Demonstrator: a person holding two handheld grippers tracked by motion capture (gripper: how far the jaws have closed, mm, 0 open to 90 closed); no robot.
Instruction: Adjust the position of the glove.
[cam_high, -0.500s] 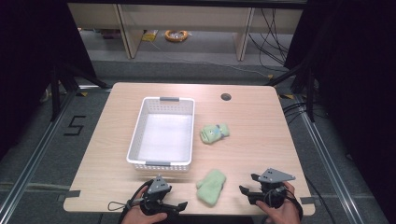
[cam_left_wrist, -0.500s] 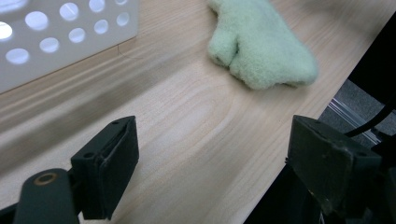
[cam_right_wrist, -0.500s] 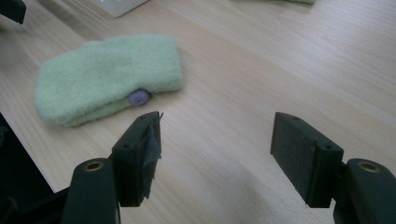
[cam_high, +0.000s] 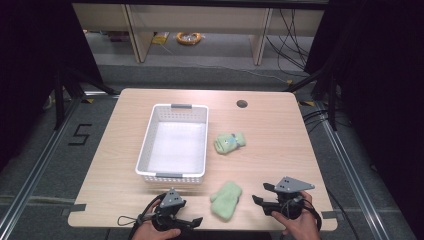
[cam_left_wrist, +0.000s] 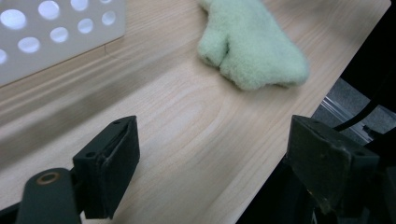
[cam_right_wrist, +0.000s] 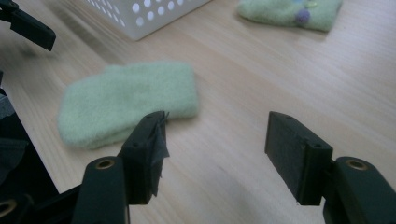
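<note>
Sitting between the two tongs at the near edge of the tabletop (cam_high: 280, 130): the plain green mitten (cam_high: 226, 200). It lies flat and apart from both.

Left tongs (cam_high: 192, 221) are low at the near edge, jaws spread wide, nothing between them. In the left gripper view the mitten (cam_left_wrist: 252, 44) is ahead and a bit right of the gap, well clear of the pads.

Right tongs (cam_high: 257, 200) are also parted with nothing held. In the right gripper view the mitten (cam_right_wrist: 128, 102) lies ahead-left, its near end just beyond the left-hand pad (cam_right_wrist: 147, 149), no contact that I can see.

Long axis in the high view runs diagonally, from near-left up to far-right, cuff end toward the right tongs as far as I can tell.

Judgement: the right tongs are slightly nearer, so a short sideways reach toward the person's left, jaws straddling the mitten's short width, looks like the cleaner grab.

Second mitten (cam_high: 229, 142), with a small pattern, lies farther out, just right of the white basket (cam_high: 146, 150).
</note>
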